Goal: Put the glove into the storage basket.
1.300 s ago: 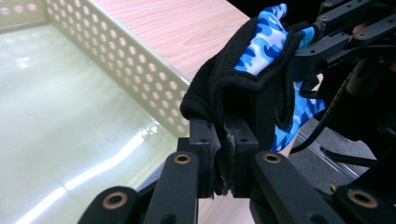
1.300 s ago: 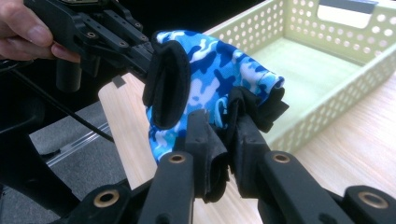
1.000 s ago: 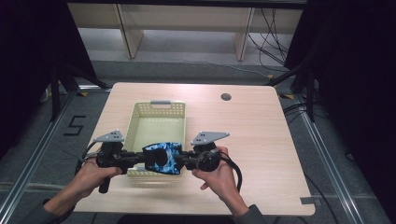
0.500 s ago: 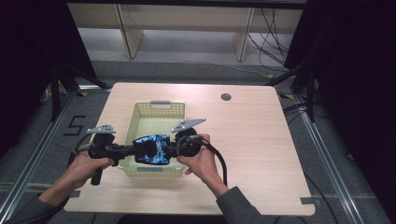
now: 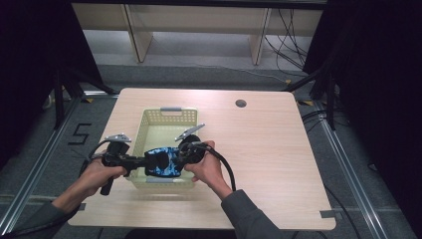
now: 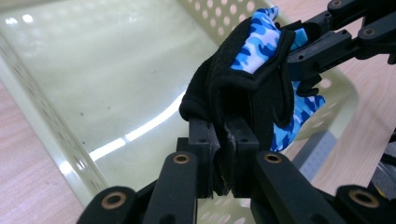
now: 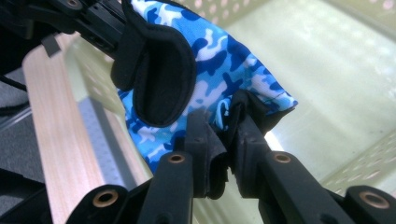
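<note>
Over the near end of the pale yellow basket (image 5: 149, 130) I had the blue camouflage glove (image 5: 161, 162) strung between both tools. My left gripper (image 5: 141, 162) was clamped on the glove's black cuff edge, jaws nearly touching with fabric pinched between them (image 6: 224, 140). My right gripper (image 5: 175, 158) was likewise closed on a fold of the patterned fabric (image 7: 224, 126).

Around the work stood little: the basket's perforated walls rose just below and beside the glove, its near rim at six o'clock under my hands, its far rim at twelve. A small dark round hole (image 5: 241, 103) sat in the wooden table (image 5: 278, 164) well apart at about two o'clock.

Stretched between the jaws, the glove ran its long axis roughly nine to three across the basket, hanging above the bare floor of the basket.

Toward three o'clock the table lay wide and free; at nine o'clock its edge came close behind my left hand (image 5: 97, 174).
</note>
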The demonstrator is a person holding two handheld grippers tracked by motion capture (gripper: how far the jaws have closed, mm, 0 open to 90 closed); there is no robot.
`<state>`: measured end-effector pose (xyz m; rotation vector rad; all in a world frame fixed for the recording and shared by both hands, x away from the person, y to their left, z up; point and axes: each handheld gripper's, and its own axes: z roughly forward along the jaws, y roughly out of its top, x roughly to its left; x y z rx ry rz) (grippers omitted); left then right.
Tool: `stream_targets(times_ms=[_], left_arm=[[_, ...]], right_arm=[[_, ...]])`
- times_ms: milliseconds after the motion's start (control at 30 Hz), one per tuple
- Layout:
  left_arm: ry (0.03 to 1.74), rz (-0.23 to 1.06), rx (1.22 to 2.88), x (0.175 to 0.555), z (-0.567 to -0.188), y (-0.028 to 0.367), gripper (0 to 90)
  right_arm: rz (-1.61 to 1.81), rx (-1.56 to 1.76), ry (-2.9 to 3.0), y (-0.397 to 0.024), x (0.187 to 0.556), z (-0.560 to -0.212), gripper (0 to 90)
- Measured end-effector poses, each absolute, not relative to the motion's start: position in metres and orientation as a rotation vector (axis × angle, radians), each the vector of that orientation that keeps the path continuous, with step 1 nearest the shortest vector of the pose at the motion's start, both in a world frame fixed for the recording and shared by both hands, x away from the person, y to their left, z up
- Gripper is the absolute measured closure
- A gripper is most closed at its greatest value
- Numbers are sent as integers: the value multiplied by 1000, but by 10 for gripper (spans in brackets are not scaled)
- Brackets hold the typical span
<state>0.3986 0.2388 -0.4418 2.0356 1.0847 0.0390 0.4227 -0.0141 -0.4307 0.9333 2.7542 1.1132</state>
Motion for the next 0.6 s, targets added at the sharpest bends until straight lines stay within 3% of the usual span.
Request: stream_targets(times_ms=[433,600], left_arm=[[1097,-9,2120,404,-452,233,763],[1109,21,2178,406,-453,230,641]], right_arm=[[973,956,2841,-7,430,-446,786],[921,980,2861,-6,432,-449,785]])
